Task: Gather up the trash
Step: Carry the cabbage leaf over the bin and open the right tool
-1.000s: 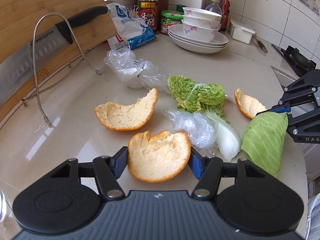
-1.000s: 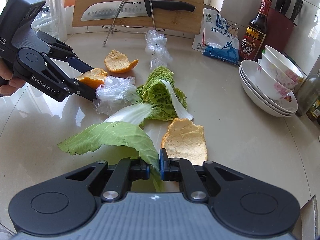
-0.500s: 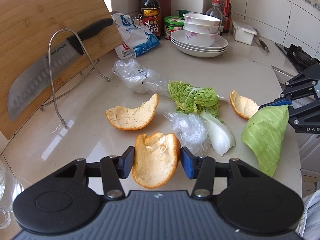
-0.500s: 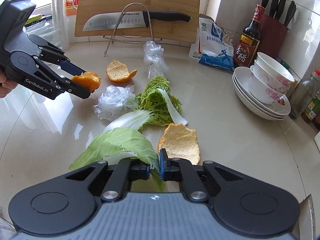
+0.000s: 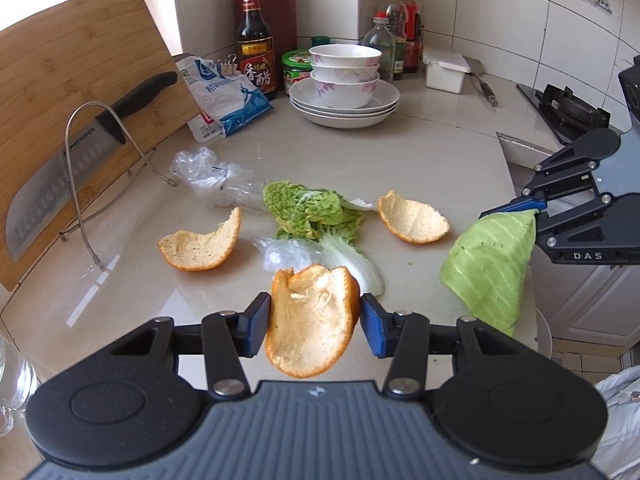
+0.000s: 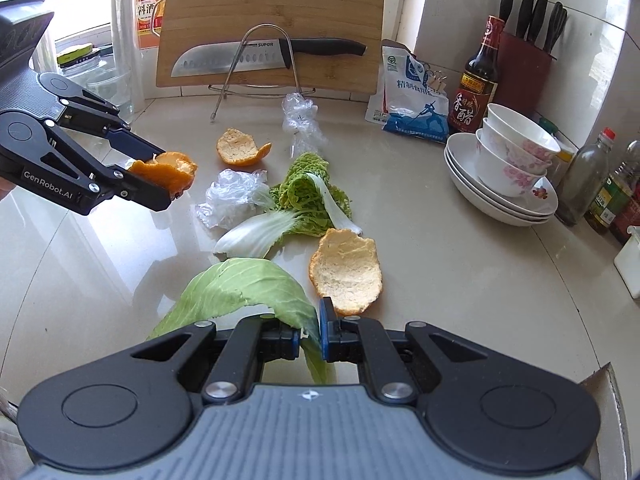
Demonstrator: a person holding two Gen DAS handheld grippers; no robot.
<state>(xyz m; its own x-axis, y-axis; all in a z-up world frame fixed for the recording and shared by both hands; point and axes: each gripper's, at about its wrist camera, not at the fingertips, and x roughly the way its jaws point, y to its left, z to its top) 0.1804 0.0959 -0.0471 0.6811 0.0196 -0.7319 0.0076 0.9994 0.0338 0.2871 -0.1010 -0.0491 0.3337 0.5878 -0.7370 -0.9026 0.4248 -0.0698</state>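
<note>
Left gripper [image 5: 316,322] has just closed on 1 peel [image 5: 314,320], lifting it off the table [image 5: 420,152]; right gripper [image 6: 309,334], pinched tight, holds a cabbage leaf [image 6: 248,284] aloft. 2 peels, wrappers and greens remain.

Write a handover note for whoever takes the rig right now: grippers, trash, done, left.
Left hand-held gripper: has just been closing, now shut on an orange peel, lifted off the counter.
Right hand-held gripper: shut on a cabbage leaf, also lifted.
On the counter: two more orange peels, a napa cabbage leaf, two crumpled plastic wraps.
Done: two pieces picked up, none binned yet.
Left: drop both, then collect the other five. No bin is in view.
</note>
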